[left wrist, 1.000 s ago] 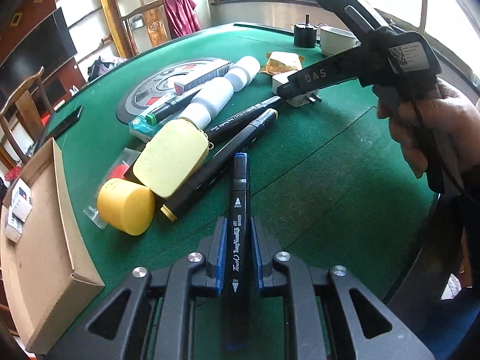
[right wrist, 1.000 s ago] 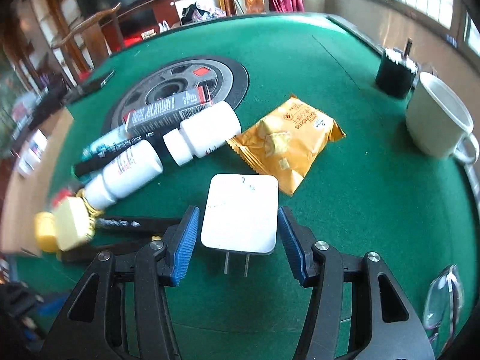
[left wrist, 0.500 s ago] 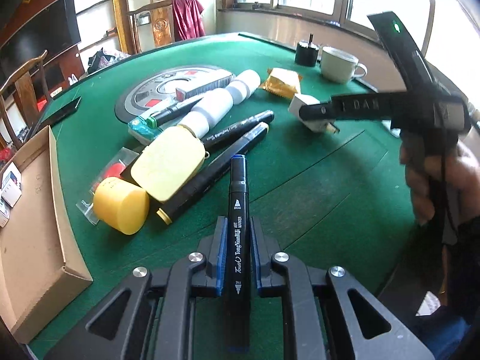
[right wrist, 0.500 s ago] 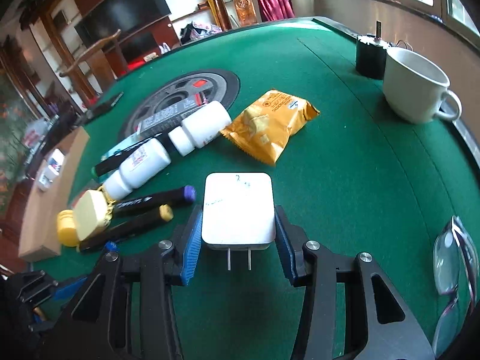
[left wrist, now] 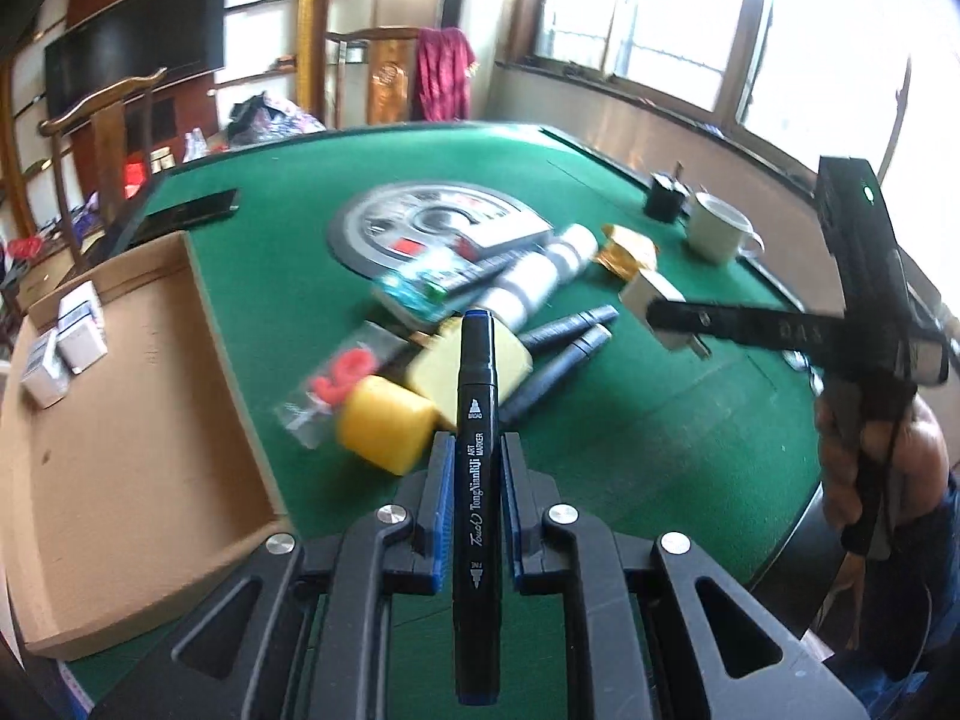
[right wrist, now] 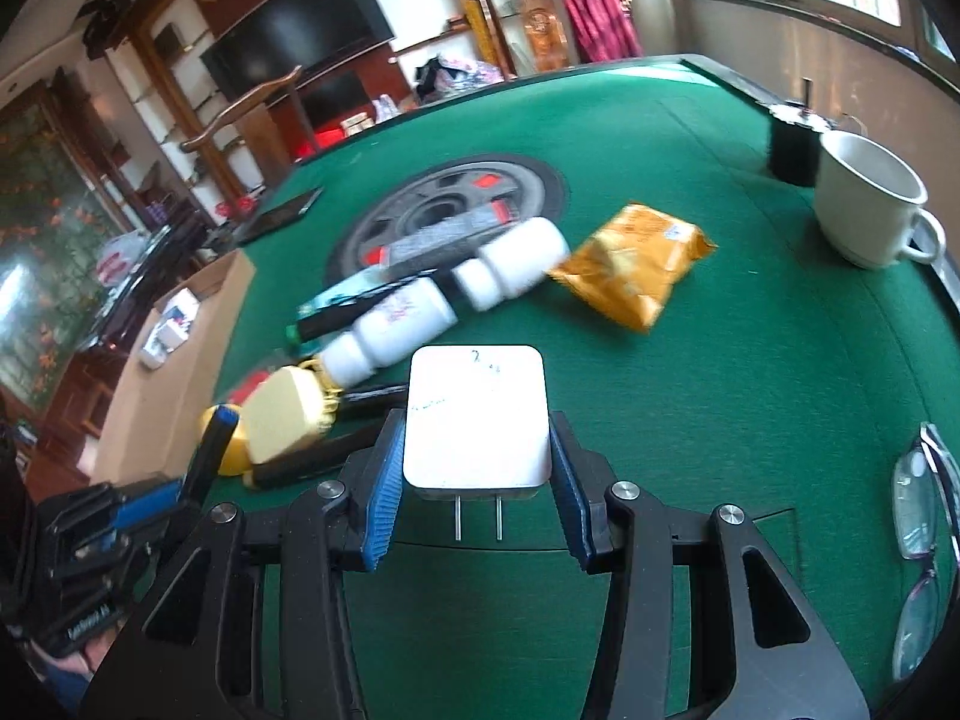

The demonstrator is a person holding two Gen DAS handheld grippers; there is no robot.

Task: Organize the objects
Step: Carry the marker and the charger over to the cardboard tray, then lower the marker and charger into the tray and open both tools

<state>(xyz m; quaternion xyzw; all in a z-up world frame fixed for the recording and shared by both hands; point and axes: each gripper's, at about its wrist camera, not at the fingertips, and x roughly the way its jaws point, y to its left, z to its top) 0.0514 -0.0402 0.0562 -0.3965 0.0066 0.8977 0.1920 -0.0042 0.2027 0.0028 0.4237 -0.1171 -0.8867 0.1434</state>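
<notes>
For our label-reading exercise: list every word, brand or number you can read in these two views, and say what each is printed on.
"Touch TongNianBiJi ART MARKER", "BROAD", "FINE": black marker clamped in the left gripper.
"DAS": faint, on the right gripper's arm.
Pen scribbles on the white charger: unreadable.
Bottles, snack packet, boxed items: too blurred.

Black marker [left wrist: 477,480], white charger [right wrist: 477,417] aloft
</notes>
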